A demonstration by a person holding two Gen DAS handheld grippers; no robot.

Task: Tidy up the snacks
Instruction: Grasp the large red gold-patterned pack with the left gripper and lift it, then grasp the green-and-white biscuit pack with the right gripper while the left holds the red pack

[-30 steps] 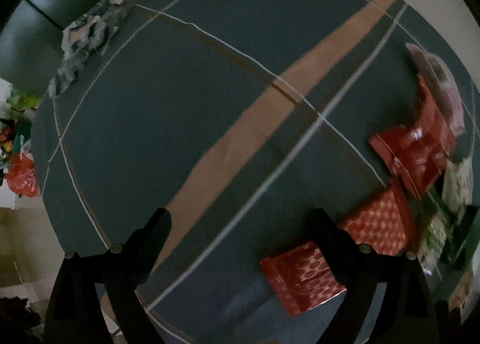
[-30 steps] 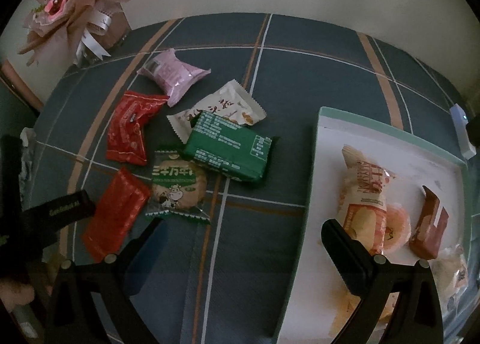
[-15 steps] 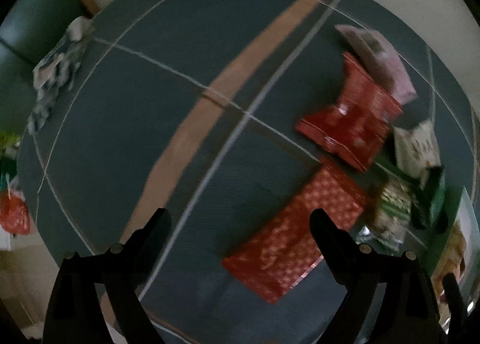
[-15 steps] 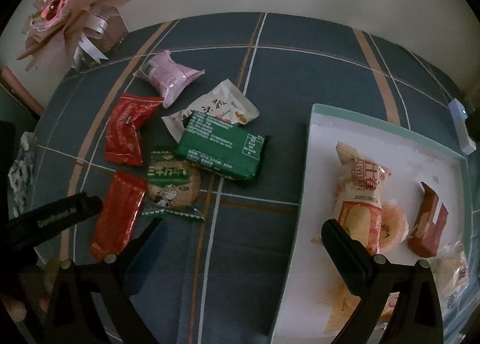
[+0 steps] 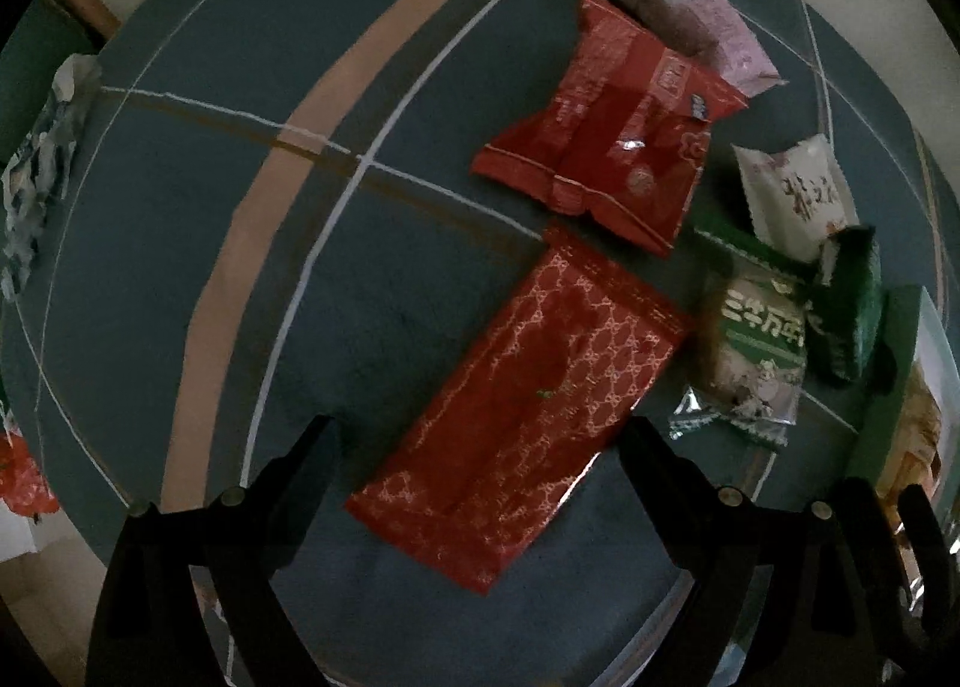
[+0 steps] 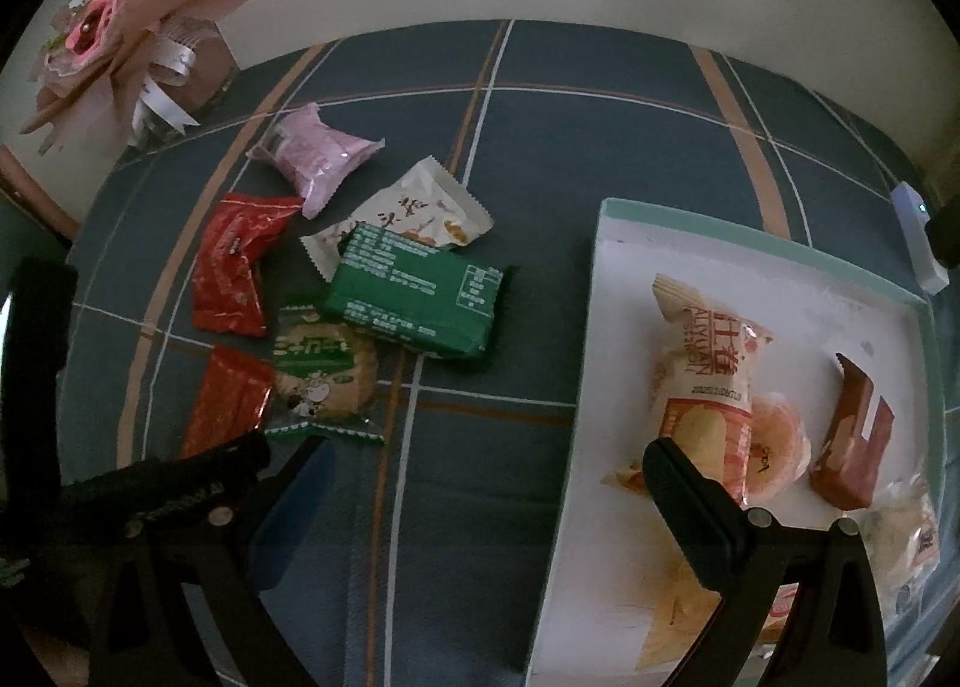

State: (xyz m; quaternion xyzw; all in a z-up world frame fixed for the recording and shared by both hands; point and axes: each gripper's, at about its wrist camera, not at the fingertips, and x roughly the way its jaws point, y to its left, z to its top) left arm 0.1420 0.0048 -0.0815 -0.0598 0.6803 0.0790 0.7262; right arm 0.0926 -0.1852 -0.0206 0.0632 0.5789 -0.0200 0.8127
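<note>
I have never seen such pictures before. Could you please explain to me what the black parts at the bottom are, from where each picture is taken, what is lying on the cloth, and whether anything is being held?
The black parts are two-finger grippers, which a person holds, one in each hand. A wide-angle camera sits on each and looks along its fingers, so there are two round pictures.

The left gripper points down at a long red foil packet with a gold pattern. Its jaws are open on either side of the packet and do not grip it.

The right gripper is also open and holds nothing. Its picture shows the blue checked tablecloth with loose snacks: a crumpled red wrapper, a pink packet, a white packet, a green rectangular packet and a round biscuit in a green-edged wrapper. On the right is a white tray with a pale green rim that already holds several snacks.
</note>
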